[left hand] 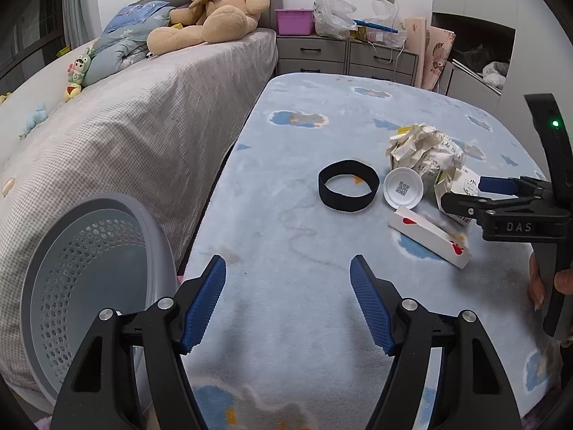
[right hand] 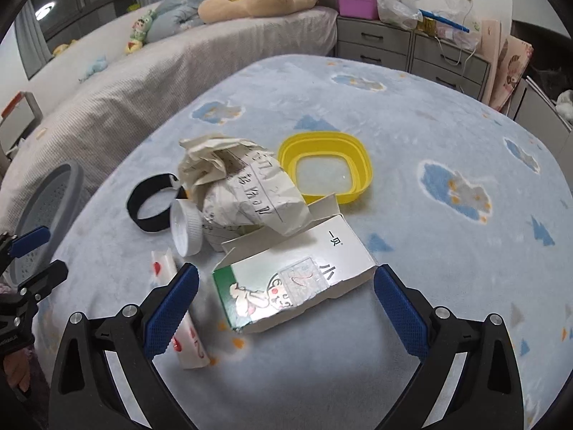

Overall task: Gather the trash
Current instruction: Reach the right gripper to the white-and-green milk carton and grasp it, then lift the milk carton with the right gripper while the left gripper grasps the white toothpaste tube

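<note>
Right gripper point(right hand: 286, 308): jaws spread wide, nothing held, angled down over the carton point(right hand: 297, 283). Carton is flattened cardboard, torn open at the near end, glossy print with a cartoon figure; it lies between the blue ribbed pads point(right hand: 172, 308) without touching either.

Just beyond the carton: a ball of crumpled paper point(right hand: 243, 193), handwriting on it, resting against the carton's open flap. Left of the ball, a white ribbed plastic cap point(right hand: 186, 227), tipped on its edge against the paper. Farther left, a black elastic band point(right hand: 150, 202), a loop standing on its edge. Under the left pad, a flat white wrapper point(right hand: 189, 337) with red marks.

All of it sits on a fuzzy pale-blue blanket point(right hand: 412, 143) with cloud prints.

Left gripper point(left hand: 288, 301): jaws partly spread, empty, over bare blanket. To its left, close by, a grey perforated plastic basket point(left hand: 89, 261) tipped on its side against the bed.

Right view only: a yellow rounded-square plastic lid point(right hand: 326, 165) beyond the paper ball.

Left view only: the cap's inner face with a QR code, and the basket's interior.
</note>
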Demonstrator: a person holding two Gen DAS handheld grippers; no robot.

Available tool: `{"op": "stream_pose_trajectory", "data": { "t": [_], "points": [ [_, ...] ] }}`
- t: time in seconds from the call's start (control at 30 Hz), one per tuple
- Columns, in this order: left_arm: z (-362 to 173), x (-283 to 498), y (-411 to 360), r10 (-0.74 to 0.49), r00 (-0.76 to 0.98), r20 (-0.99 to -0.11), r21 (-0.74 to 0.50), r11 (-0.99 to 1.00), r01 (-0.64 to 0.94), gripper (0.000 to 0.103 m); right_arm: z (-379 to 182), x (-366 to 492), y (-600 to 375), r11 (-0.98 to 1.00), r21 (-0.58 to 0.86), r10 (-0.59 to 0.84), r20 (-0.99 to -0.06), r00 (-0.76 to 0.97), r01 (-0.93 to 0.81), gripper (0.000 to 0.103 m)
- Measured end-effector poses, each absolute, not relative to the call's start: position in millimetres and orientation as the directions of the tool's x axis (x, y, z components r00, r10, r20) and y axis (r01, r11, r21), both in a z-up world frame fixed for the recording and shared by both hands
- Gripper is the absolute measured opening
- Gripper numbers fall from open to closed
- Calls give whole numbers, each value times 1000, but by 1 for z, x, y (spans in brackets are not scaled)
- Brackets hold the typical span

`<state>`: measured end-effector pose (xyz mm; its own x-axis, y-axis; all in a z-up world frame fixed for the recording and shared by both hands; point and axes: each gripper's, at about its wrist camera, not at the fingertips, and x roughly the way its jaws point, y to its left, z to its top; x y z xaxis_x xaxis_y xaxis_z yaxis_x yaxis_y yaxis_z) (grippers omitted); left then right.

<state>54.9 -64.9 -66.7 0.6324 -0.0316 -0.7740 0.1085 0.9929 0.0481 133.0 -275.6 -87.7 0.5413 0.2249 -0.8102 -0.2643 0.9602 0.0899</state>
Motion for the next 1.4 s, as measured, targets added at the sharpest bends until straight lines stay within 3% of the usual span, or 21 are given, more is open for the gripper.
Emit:
{"op": "stream_pose_trajectory", "data": {
  "t": [0.27, 0.5, 0.67, 0.77, 1.0, 1.4],
  "points": [
    [-73, 56, -79, -36, 600, -799, 44, 992, 119, 69, -97, 143, -284, 961, 114, 233, -822, 519, -251, 95],
    [-77, 57, -101, -75, 569, -819, -23, 995, 98, 69, -93, 138, -290, 958, 142, 259, -802, 538, -250, 75],
    [-76, 62, -119, -75, 570, -818, -19, 994, 103, 69, -91, 135, -297, 951, 179, 292, -792, 537, -253, 70],
    [-76, 66, -127, -79, 569, -818, -25, 994, 103, 69, -90, 133, -300, 946, 191, 307, -788, 533, -261, 56],
    [-79, 73, -143, -93, 561, -822, -33, 993, 117, 69, -88, 132, -306, 933, 240, 350, -783, 515, -269, 48],
    [-82, 75, -152, -109, 556, -824, -51, 992, 118, 69, -72, 125, -323, 937, 267, 350, -750, 562, -227, 45]
  ]
}}
